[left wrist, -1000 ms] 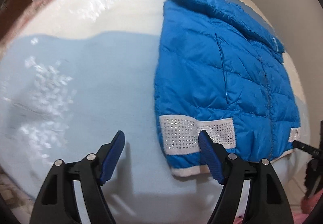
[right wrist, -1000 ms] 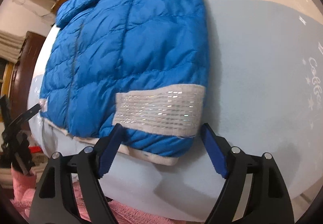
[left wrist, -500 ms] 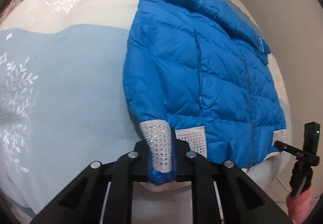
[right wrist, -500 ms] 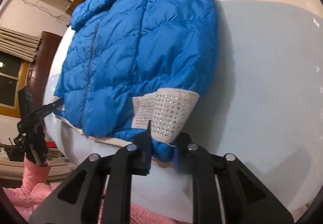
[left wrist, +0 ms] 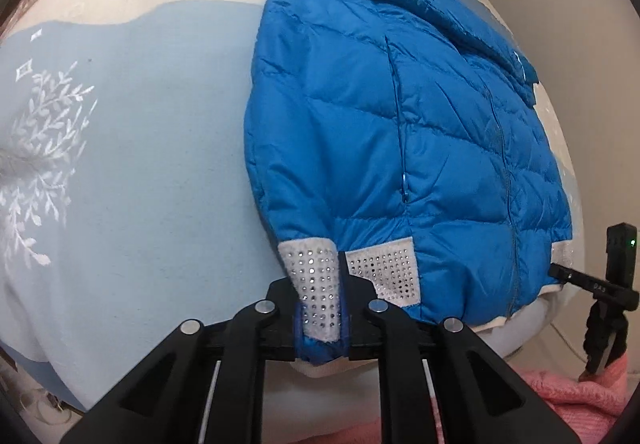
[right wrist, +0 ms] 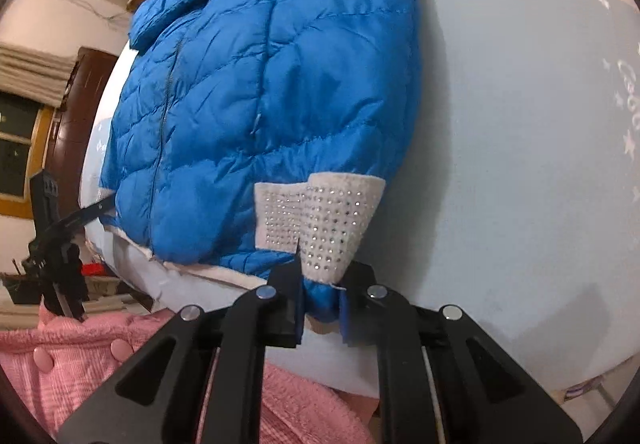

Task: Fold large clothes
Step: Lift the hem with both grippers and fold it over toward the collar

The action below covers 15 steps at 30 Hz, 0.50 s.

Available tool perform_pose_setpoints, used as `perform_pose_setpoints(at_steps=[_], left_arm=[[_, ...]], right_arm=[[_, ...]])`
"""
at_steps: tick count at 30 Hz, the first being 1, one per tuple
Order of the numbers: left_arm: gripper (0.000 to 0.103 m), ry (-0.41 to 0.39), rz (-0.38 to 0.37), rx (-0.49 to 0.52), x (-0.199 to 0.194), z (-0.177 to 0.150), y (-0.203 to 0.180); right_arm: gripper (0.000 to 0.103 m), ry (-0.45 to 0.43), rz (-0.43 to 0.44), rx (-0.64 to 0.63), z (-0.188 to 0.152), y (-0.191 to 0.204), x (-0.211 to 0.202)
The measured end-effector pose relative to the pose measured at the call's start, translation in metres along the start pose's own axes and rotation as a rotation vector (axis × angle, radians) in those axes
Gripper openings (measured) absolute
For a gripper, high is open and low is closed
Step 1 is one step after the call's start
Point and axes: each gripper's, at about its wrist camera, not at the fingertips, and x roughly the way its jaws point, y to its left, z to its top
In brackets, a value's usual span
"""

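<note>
now the blue puffer jacket [left wrist: 400, 132] lies zipped and flat on the bed [left wrist: 140, 164], filling each frame's centre; left gripper [left wrist: 322, 328] and right gripper [right wrist: 320, 300] have jaws clamped on its studded hem corners, so lift both evenly, carrying hem toward collar without letting padding slip

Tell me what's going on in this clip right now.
A person with two handheld grippers is folding a blue puffer jacket spread on a light blue blanket. The left gripper is shut on the studded white band at one bottom corner of the jacket; the right gripper is shut on the band at the other. Both corners are pinched, and no fold has been made yet.
</note>
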Motion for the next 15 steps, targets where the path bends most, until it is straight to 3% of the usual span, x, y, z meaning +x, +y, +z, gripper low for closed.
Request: perform_pose_setpoints(at_steps=[6,15], left_arm=[[0.012,-0.061,-0.091,0.001,-0.043,0.012,-0.003],[0.012,-0.182,-0.213,0.033,-0.1,0.069,-0.029]], right_arm=[[0.01,-0.05,0.058,0.003,0.005,0.006,-0.027],[0.009,-0.164,0.151,-0.059,0.068,0.038,-0.097]])
